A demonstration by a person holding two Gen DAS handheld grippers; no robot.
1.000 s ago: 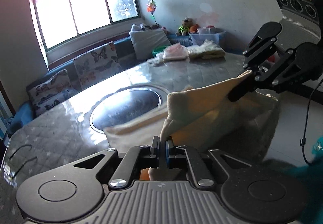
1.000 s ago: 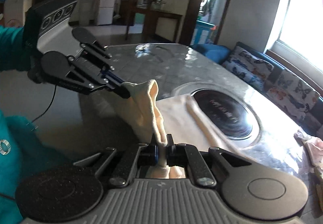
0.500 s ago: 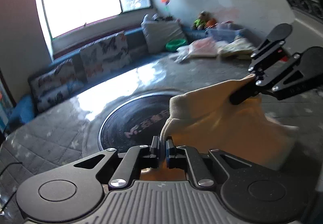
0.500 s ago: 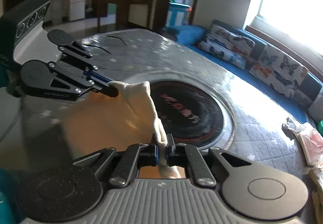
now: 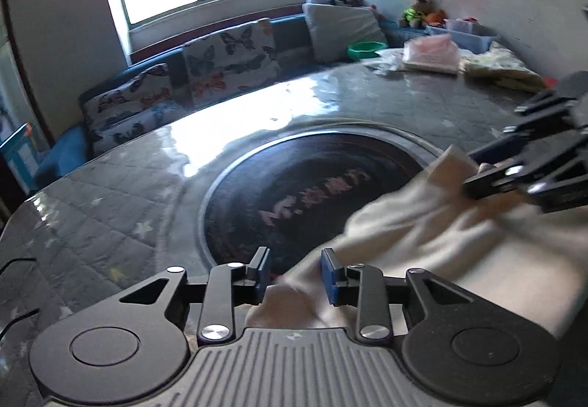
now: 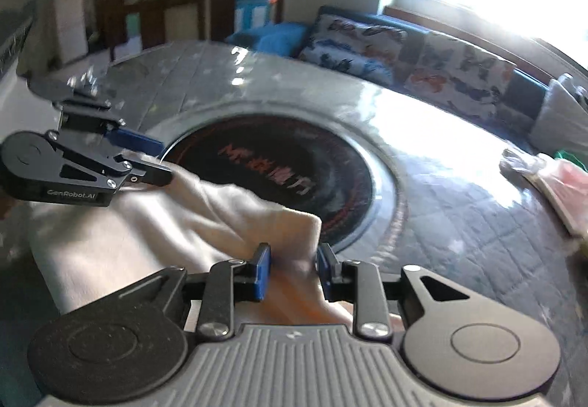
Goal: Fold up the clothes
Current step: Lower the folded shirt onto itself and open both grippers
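Observation:
A cream garment [image 5: 422,241] lies on the grey quilted round table [image 5: 128,194], its far edge over the dark round centre plate [image 5: 294,197]. My left gripper [image 5: 296,274] is open, with the cloth's corner loose between its blue pads. My right gripper [image 6: 292,271] is also open over the other corner of the garment [image 6: 165,234]. Each gripper shows in the other's view: the right one [image 5: 474,172] at the far right, the left one [image 6: 158,164] at the left, both with the jaws apart at the cloth's edge.
A stack of folded clothes [image 5: 433,54] and a yellow garment [image 5: 503,69] lie at the table's far right edge. A bench with butterfly cushions [image 5: 228,61] runs under the window behind the table. A black cable [image 5: 14,267] lies at the table's left.
Both grippers carried the cloth's edge forward over the table and lowered it. Both were shut on the garment's corners; now both have opened and the cloth rests on the table.

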